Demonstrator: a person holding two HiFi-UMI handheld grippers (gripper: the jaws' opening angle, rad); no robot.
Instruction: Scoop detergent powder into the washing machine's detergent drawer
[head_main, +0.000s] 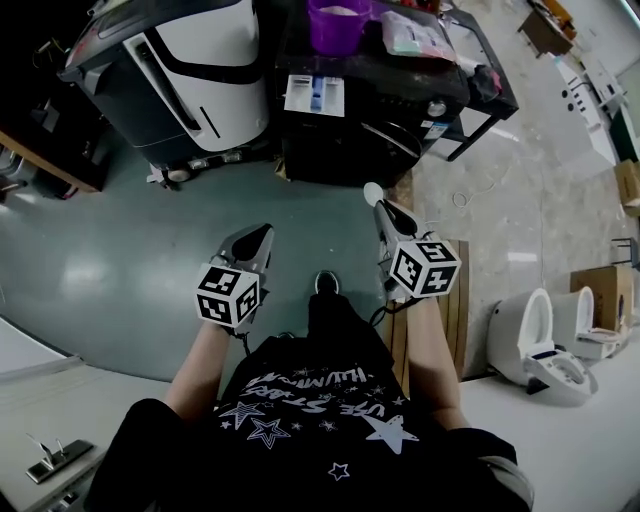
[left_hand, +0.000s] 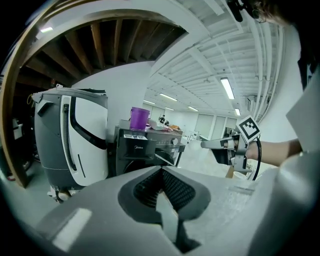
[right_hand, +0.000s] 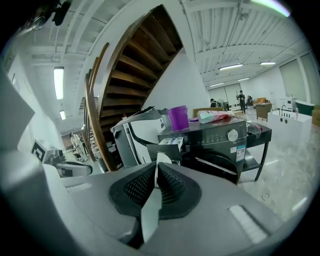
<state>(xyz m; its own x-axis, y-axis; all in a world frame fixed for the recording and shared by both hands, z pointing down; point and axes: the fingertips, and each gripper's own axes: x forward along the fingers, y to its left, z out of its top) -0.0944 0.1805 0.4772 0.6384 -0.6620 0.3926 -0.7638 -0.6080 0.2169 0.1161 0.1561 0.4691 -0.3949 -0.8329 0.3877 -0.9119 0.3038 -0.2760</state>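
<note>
The detergent drawer (head_main: 314, 95) stands pulled out at the upper left of the dark washing machine (head_main: 385, 135), well ahead of the person in the head view. A purple cup (head_main: 338, 25) and a pale packet (head_main: 415, 35) sit on the machine's top, and a white and grey appliance (head_main: 190, 70) stands just to its left. Both grippers are held low over the grey floor (head_main: 110, 260), well short of the machine. The left gripper (head_main: 262, 232) points forward with its jaws together. The right gripper (head_main: 385, 207) carries a white scoop (head_main: 372, 192), whose round bowl sticks out past the tips.

In the left gripper view, the jaws are closed on each other with nothing between them. The machine, the drawer and the purple cup lie straight ahead in the distance, and the right gripper shows off to the right.

In the right gripper view, the jaws are clamped on the scoop, which is seen edge-on as a thin white strip running up between the pads. The open drawer shows just above the scoop's tip, far off. A wooden staircase (right_hand: 135, 65) rises behind the machine.
</note>
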